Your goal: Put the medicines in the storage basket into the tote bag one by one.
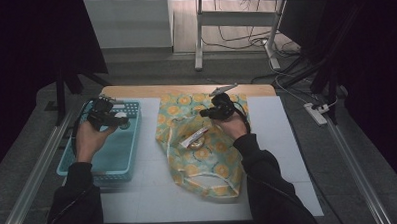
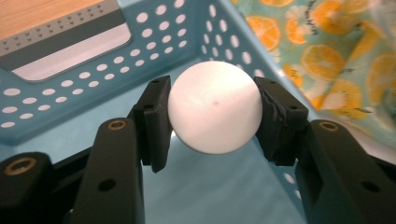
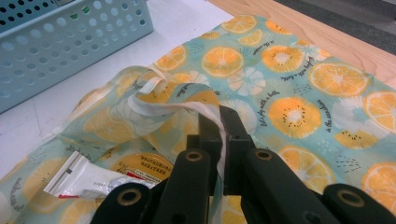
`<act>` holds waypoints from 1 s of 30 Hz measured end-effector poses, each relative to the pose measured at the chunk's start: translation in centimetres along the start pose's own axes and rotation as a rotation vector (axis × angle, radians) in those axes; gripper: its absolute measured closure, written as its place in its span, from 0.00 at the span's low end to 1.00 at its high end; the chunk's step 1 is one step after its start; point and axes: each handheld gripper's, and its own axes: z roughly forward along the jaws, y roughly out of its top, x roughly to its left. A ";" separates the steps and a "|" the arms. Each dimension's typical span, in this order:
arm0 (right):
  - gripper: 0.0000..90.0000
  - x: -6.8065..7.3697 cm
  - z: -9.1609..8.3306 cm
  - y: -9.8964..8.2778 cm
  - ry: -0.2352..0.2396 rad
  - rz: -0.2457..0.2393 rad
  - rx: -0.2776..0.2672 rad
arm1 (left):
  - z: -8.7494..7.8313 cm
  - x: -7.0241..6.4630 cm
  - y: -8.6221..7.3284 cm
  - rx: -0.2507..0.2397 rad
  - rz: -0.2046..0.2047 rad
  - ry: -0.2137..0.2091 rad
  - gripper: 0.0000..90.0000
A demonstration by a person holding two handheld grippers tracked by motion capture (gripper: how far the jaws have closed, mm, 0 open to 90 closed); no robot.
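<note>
Overhead, your left gripper (image 1: 117, 120) hangs above the blue basket (image 1: 86, 166), your right gripper (image 1: 206, 112) over the orange-print bag (image 1: 223, 163) on the white surface (image 1: 154, 193). Left gripper view: your fingers (image 2: 156, 122) clamp a white ball (image 2: 215, 113) over the basket. Right gripper view: your fingers (image 3: 236, 128) pinch the bag's pale rim (image 3: 205, 109), lifting it beside a packet (image 3: 81, 179).

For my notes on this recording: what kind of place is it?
Probably a lab or data-collection workspace: a white-topped table between dark curtains, cables and a power strip on the floor, and a second bench's legs behind.
</note>
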 end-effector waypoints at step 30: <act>1.00 0.2 -0.4 0.4 -0.002 -0.004 -0.007 | -1.3 -9.1 3.2 -0.042 0.177 -0.196 0.56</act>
